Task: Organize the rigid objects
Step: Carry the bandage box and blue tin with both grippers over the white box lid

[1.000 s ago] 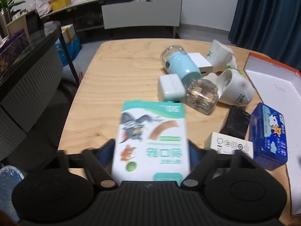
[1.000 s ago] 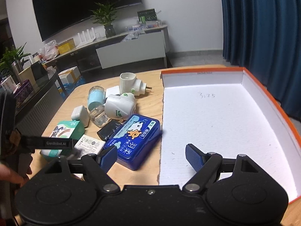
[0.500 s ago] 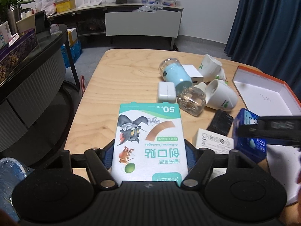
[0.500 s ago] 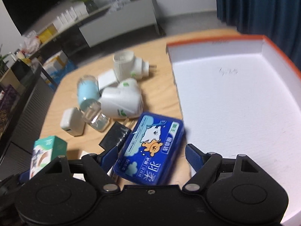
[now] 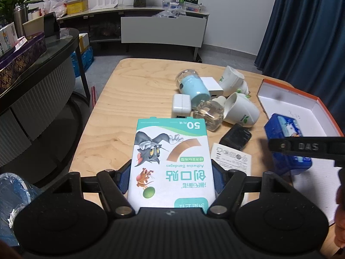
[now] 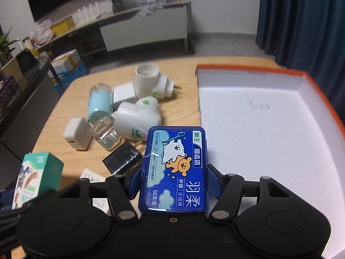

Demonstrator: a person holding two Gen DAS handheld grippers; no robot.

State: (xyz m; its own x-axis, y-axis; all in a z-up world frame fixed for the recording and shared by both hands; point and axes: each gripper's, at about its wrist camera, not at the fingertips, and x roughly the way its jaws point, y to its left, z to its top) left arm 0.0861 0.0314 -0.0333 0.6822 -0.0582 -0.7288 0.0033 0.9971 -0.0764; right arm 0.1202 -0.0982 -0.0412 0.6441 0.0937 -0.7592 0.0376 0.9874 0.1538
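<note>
The bandage box (image 5: 171, 164) is clamped between the left gripper's (image 5: 171, 178) blue pads, its near end hidden behind the gripper body; its long axis runs straight away from the camera, print upside down, "50" at the far end, held above the wooden table (image 5: 133, 99). The blue floss case (image 6: 174, 168) is likewise pinched in the right gripper (image 6: 174, 182), long axis pointing forward, near end cut off by the gripper, beside the left edge of the white orange-rimmed tray (image 6: 310, 79). In the left view that case is partly blocked by the blurred right gripper. Plug-in adapters, a bottle and a black charger (image 6: 123, 158) lie clustered beyond.
</note>
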